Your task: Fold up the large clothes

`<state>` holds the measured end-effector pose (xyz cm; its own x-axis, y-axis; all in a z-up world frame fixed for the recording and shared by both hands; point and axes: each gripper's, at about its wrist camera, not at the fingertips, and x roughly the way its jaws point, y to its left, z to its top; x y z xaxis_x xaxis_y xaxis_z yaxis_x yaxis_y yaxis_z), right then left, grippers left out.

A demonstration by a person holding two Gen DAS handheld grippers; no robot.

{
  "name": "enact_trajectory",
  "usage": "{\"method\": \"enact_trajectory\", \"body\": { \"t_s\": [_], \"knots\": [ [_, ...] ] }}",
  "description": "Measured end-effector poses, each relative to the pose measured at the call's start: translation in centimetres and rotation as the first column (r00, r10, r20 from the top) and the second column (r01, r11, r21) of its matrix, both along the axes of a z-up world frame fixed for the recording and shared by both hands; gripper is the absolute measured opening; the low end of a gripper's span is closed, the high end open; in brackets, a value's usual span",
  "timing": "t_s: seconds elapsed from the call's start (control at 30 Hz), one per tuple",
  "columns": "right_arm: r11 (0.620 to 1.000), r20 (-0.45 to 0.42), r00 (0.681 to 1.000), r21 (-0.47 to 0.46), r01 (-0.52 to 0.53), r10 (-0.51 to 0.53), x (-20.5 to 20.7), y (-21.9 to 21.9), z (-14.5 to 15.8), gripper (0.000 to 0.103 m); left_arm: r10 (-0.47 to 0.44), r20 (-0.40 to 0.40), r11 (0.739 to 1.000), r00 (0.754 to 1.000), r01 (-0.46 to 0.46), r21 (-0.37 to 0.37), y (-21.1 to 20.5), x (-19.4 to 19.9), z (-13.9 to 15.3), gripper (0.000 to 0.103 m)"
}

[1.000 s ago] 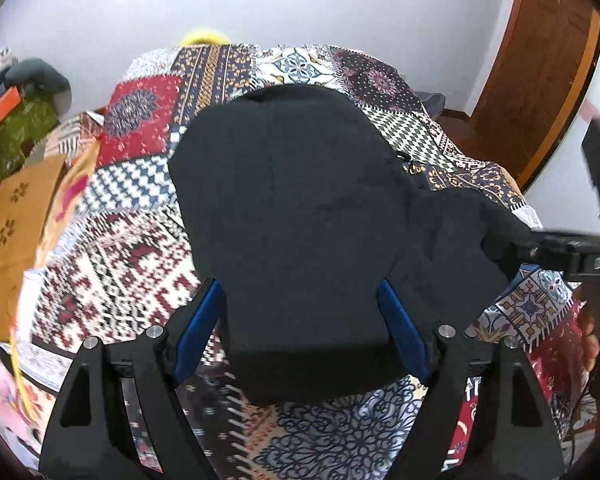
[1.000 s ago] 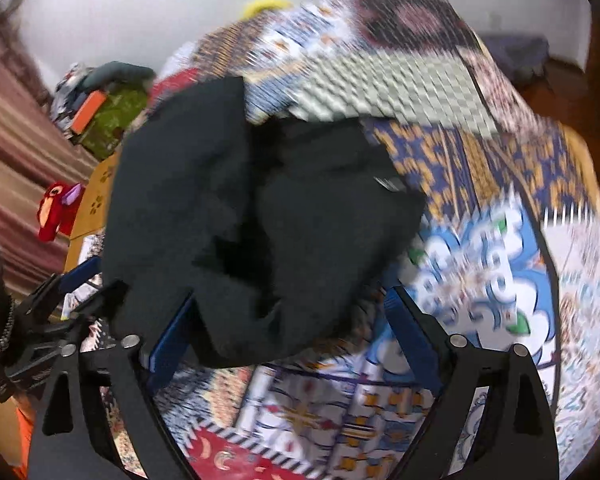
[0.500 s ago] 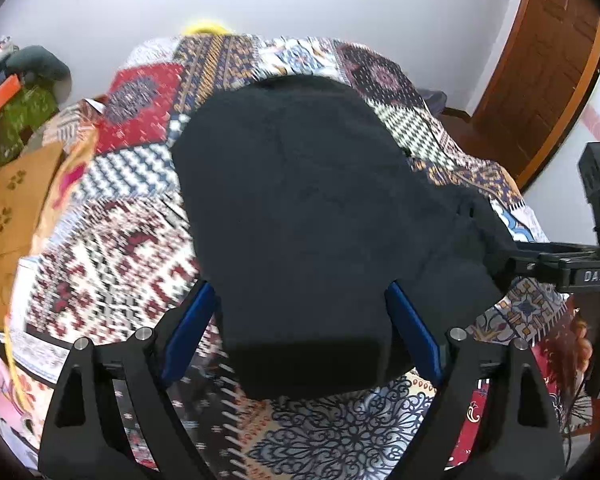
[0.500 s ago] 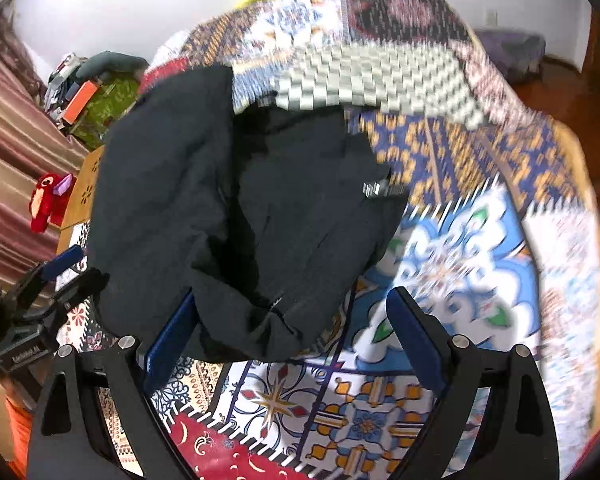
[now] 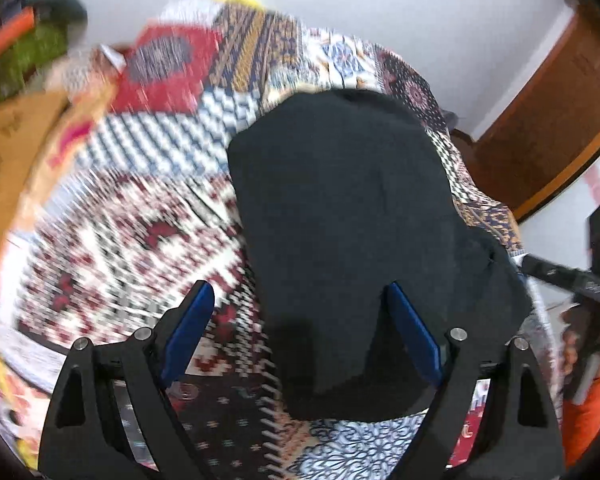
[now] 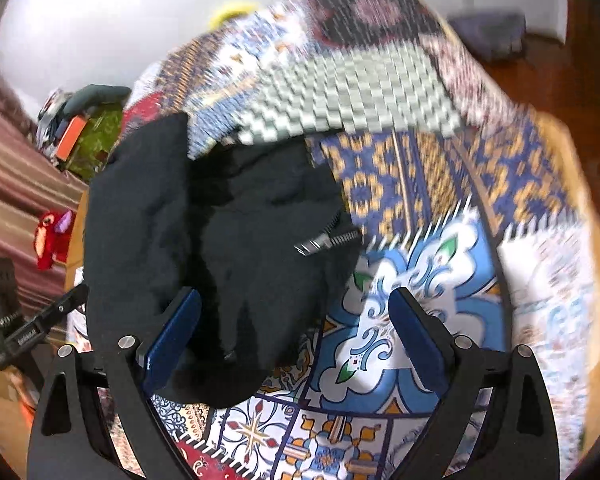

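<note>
Hand-held gripper (image 5: 296, 320) above black garment (image 5: 340, 208)

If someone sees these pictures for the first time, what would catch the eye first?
Probably the black garment spread in the middle of the bed, dark against the bright patchwork bedspread under it. In the right wrist view, its silver zipper shines at the garment's right edge, beside blue and white flower patches.

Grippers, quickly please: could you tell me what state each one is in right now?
Left gripper: open, holding nothing; its jaws have just been opening over the black garment.
Right gripper: open, holding nothing.
</note>
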<state>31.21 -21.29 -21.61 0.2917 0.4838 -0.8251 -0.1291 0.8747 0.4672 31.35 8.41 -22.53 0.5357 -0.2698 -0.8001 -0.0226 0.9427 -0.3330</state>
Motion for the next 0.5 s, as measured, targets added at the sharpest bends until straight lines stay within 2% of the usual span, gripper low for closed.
{"method": "enact_trajectory", "body": {
  "t_s": [0.17,0.27,0.4,0.5],
  "knots": [
    [0.997,-0.109,0.994,0.075,-0.012,0.02,1.9,1.1,-2.9,0.094,-0.026,-0.042,0.983,0.999,0.017,-0.182,0.3,2.2,-2.1,0.095],
    [0.996,-0.112,0.992,0.071,-0.049,0.057,2.8,2.3,-3.0,0.095,-0.035,-0.061,0.975,0.998,0.021,-0.223,0.1,3.5,-3.1,0.103],
    [0.99,-0.111,0.987,0.086,-0.108,0.117,4.0,4.1,-3.2,0.092,-0.026,-0.054,0.969,0.998,0.012,-0.248,0.1,4.6,-4.3,0.103],
    [0.985,-0.156,0.979,0.135,-0.111,0.132,5.0,5.0,-4.8,0.082,-0.023,-0.056,0.962,0.998,0.007,-0.274,0.5,4.9,-4.7,0.103]
  ]
}}
